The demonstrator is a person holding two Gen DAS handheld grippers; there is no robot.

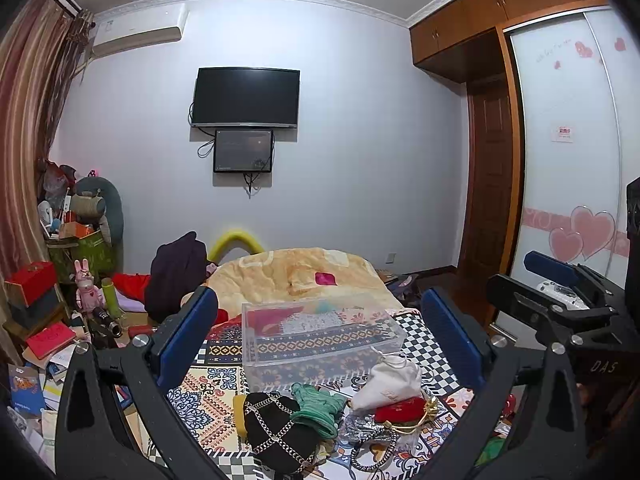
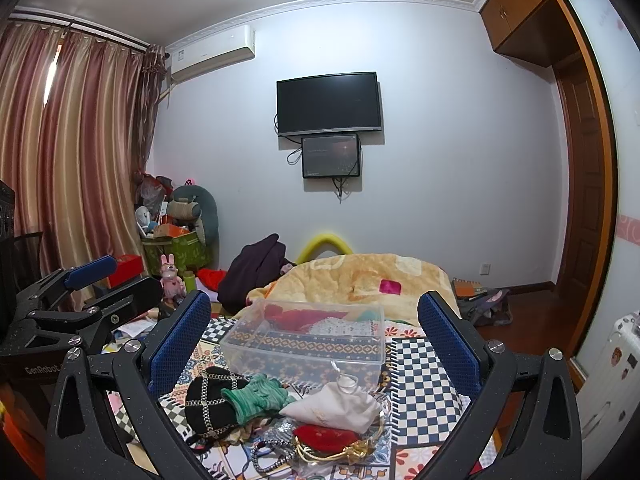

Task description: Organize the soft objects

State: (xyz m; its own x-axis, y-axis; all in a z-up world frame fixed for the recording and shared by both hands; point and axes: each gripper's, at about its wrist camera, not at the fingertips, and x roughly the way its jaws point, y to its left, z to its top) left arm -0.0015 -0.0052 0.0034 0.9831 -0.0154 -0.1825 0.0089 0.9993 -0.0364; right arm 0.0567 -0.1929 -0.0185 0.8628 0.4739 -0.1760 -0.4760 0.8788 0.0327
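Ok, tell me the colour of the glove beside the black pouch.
Green glove, clearest in the right wrist view.

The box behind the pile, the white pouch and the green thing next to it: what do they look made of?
The box looks like clear, glossy hard plastic: the patterned bedspread shows through its walls. The white pouch looks like matte woven cloth, creased, with a drawstring top. The green thing looks like ribbed knit, perhaps a glove or sock; I cannot tell which.
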